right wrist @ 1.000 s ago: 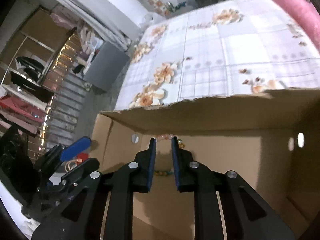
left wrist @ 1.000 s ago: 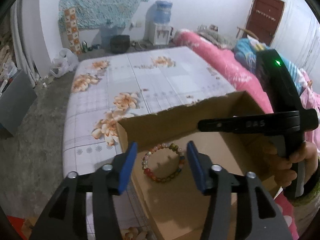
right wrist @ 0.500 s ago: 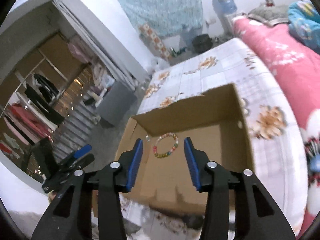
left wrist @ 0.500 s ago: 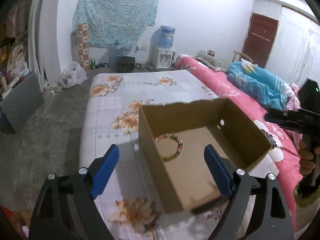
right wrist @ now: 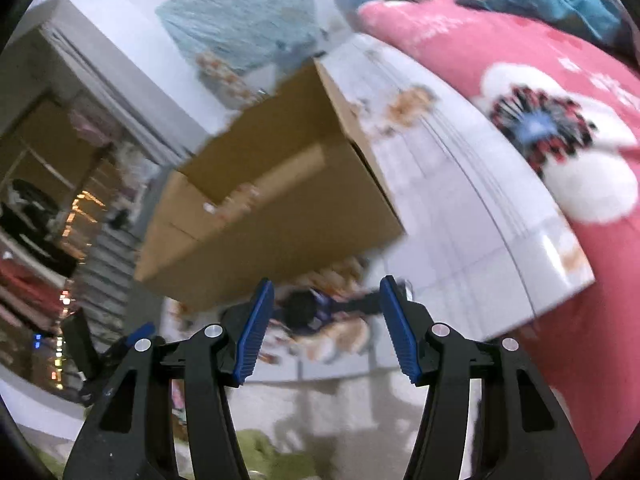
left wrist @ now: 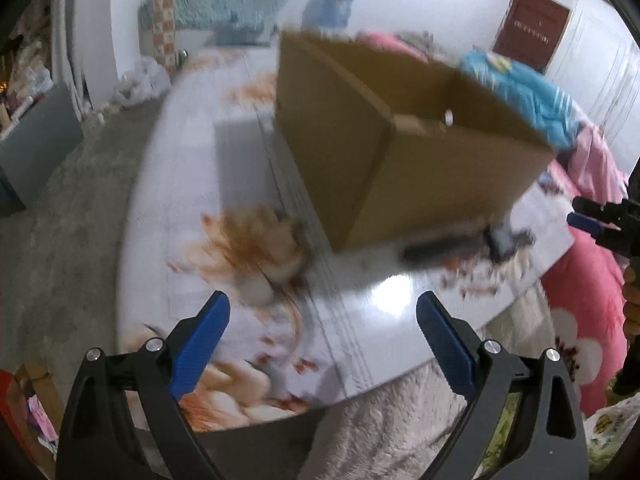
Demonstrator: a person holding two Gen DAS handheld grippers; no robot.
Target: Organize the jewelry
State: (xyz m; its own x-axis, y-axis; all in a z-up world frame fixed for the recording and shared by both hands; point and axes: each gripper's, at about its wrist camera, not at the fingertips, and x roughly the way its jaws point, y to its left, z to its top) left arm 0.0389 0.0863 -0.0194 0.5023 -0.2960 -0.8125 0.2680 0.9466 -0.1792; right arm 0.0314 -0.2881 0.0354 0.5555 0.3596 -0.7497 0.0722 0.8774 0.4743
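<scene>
Both wrist cams low, facing box (left wrist: pixel 400 152) (right wrist: pixel 272 216).

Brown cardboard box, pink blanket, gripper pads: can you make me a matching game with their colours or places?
Things:
1. brown cardboard box
2. pink flowered blanket
3. left gripper
4. dark object

Descriptions:
A. jaws wide open, empty
B. on the floral table
C. lies in front of the box
D. beside the table

Pairs: 1-B, 2-D, 3-A, 4-C

The left black two-finger gripper with blue pads (left wrist: pixel 322 336) hangs with its jaws spread wide and nothing between them. The right black gripper with blue ribbed pads (right wrist: pixel 326 320) is parted too, somewhat narrower, empty; from the left wrist it shows at three o'clock, a bare hand (left wrist: pixel 632 304) on its grip.
</scene>
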